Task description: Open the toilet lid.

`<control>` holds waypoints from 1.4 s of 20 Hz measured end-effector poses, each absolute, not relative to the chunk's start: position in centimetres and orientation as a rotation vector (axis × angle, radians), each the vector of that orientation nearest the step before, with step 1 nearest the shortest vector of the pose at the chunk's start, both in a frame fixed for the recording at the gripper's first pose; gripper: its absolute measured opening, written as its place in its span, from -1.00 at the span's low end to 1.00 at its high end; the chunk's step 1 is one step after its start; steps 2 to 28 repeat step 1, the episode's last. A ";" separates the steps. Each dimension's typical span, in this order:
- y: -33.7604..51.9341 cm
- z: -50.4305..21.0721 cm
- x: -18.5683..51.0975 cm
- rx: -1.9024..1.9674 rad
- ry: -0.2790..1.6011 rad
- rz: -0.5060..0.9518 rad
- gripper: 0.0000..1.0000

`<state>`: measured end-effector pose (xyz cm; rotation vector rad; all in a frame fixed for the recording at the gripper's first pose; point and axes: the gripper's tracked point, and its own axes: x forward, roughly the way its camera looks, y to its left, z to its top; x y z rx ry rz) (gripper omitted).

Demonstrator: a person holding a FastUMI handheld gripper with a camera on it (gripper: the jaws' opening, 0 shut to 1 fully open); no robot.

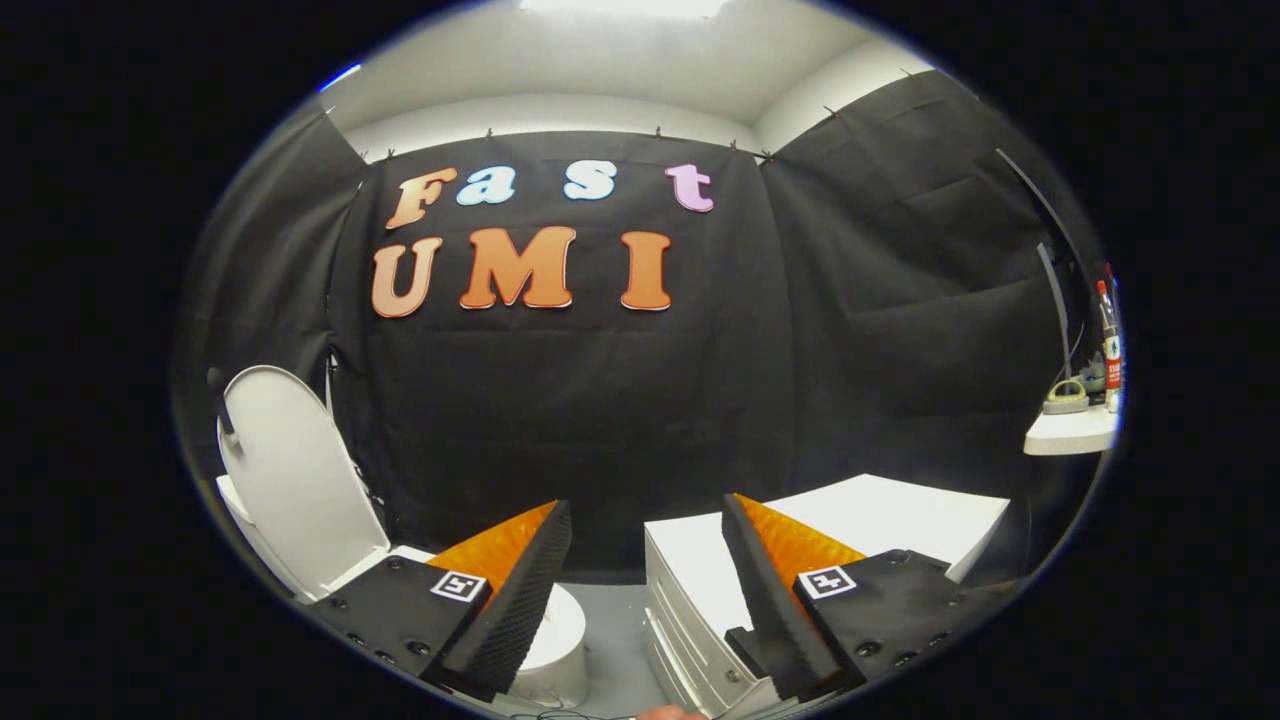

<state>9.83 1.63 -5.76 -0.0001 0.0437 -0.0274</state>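
The toilet lid [295,475] is already up. It stands almost straight, leaning back toward the black cloth wall [600,400]. Under it sits the white toilet [555,640], and a bit of its rim and bowl shows behind the left finger. So the job looks done, or very close to done. There is nothing more to lift, as far as I can tell.

The gripper [645,570] is away from the lid. Its two fingers are spread wide, with a big gap between them. Nothing is held in that gap. The fingers touch nothing that I can see. The lid is off past the left finger, up and to the side, not between the fingers.

Behind the right finger is a white box [880,520] with drawers on its front. It stands beside the toilet, with a strip of grey floor [620,630] between them. Far off past the right finger is a small white shelf [1070,432] with a roll of tape [1066,397] and a bottle [1110,345] on it.

What could be left? Maybe only to check that the lid stays up by itself. It looks like it rests there fine, since no finger is on it. I think the hand just needs to pull away and finish.
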 end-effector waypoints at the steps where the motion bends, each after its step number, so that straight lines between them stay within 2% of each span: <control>1: 1.5 -6.1 9.9 0.013 0.054 -0.035 0.95; 28: 1.5 -6.1 9.9 0.013 0.054 -0.035 0.95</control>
